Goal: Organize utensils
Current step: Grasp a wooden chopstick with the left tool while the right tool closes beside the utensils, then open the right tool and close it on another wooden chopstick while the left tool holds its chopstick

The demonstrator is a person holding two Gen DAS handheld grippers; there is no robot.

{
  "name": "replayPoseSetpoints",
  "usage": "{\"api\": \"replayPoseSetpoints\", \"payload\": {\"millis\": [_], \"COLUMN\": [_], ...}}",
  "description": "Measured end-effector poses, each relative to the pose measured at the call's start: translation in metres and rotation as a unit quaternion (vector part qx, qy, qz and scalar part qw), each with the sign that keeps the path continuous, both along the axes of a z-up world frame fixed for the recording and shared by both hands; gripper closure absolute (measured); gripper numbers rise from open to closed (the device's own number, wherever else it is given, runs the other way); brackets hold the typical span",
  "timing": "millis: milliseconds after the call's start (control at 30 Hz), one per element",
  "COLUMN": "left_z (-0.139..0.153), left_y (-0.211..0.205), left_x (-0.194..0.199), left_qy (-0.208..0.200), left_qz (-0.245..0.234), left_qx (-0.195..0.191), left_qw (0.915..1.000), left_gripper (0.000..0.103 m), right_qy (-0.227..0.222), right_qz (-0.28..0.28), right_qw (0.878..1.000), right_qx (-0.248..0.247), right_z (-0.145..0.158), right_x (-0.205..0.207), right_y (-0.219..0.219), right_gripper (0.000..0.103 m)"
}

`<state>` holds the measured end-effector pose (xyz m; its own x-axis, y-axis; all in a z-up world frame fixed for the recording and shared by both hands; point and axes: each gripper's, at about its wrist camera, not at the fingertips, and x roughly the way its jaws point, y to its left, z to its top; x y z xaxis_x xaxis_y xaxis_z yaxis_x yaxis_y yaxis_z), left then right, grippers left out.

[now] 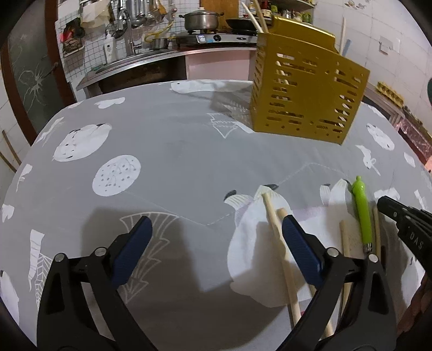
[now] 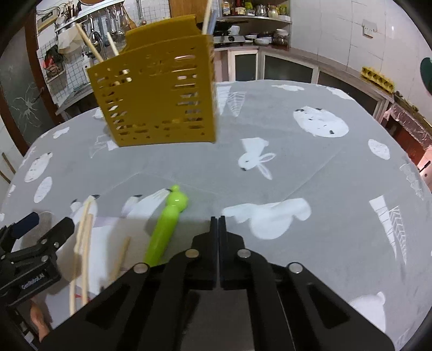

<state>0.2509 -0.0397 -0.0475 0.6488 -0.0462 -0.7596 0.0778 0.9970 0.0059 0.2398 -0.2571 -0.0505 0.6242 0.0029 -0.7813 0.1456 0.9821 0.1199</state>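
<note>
Hovering low over the grey printed tablecloth (image 1: 175,151) with both tools. Left gripper (image 1: 217,243) gaping wide, blue pads (image 1: 302,251) holding nothing, right pad sitting over a wooden chopstick (image 1: 278,243) without pinching it. Right gripper (image 2: 218,229) fully closed, black fingers meeting flush, nothing between them, parked just right of the green-handled utensil (image 2: 164,229). Lying loose on the cloth near the tools: that green utensil, working end hidden, plus several chopsticks (image 2: 85,235) fanned beside it, one short stick (image 2: 121,256) next to the green handle. Further back, standing upright on the cloth and well apart from the loose pieces: mustard-yellow slotted utensil holder (image 1: 305,89), already carrying a few chopsticks (image 2: 89,40) poking out the top. Beyond that, kitchen counter with a steel pot (image 1: 201,19) on a hob. Reading this as mid-sort, between picks: some sticks binned, a handful plus the green piece remaining. Looking like a closed-jaw approach on the right side, so next move probably needing the right jaws reopened, shifted left to straddle the green handle, closing on it, then lifting and carrying to the holder, dropping it in handle-up. Risking a roll on that round glossy handle if pinched off-centre.
</note>
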Motion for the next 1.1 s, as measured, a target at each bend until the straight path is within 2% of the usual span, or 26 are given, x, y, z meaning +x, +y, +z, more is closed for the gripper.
{"api": "replayPoseSetpoints", "payload": {"millis": [133,300,533,667,767,867,1100], "left_z": [-0.002,-0.004,-0.008,-0.008,-0.007,-0.005,-0.003], "left_y": [-0.002,-0.001,-0.013,-0.021,-0.030,-0.035,-0.030], "left_x": [0.000,0.001,-0.001,-0.003,-0.002,0.004,0.011], "left_qy": [0.007,0.013,0.020,0.022,0.027,0.032,0.037], "left_qz": [-0.005,-0.007,-0.024,-0.037,-0.045,-0.051,-0.056], "left_qx": [-0.002,-0.008,0.007,0.016,0.022,0.016,-0.001], "left_qw": [1.0000,0.9998,0.9995,0.9989,0.9984,0.9981,0.9977], "left_gripper": [0.014,0.017,0.026,0.038,0.053,0.069,0.092], "right_qy": [-0.005,-0.012,-0.015,-0.015,-0.013,-0.012,-0.012], "right_qz": [-0.004,-0.005,-0.006,-0.009,-0.011,-0.015,-0.023], "right_qw": [0.999,0.999,0.999,0.999,0.999,0.999,0.999], "right_qx": [0.032,0.034,0.030,0.033,0.035,0.040,0.038], "right_z": [-0.004,-0.006,-0.006,-0.006,-0.005,-0.002,0.005], "right_x": [-0.001,-0.002,-0.004,-0.005,-0.004,-0.005,-0.008], "right_y": [-0.010,-0.010,-0.009,-0.010,-0.010,-0.012,-0.016], "right_gripper": [0.102,0.102,0.102,0.102,0.102,0.101,0.101]}}
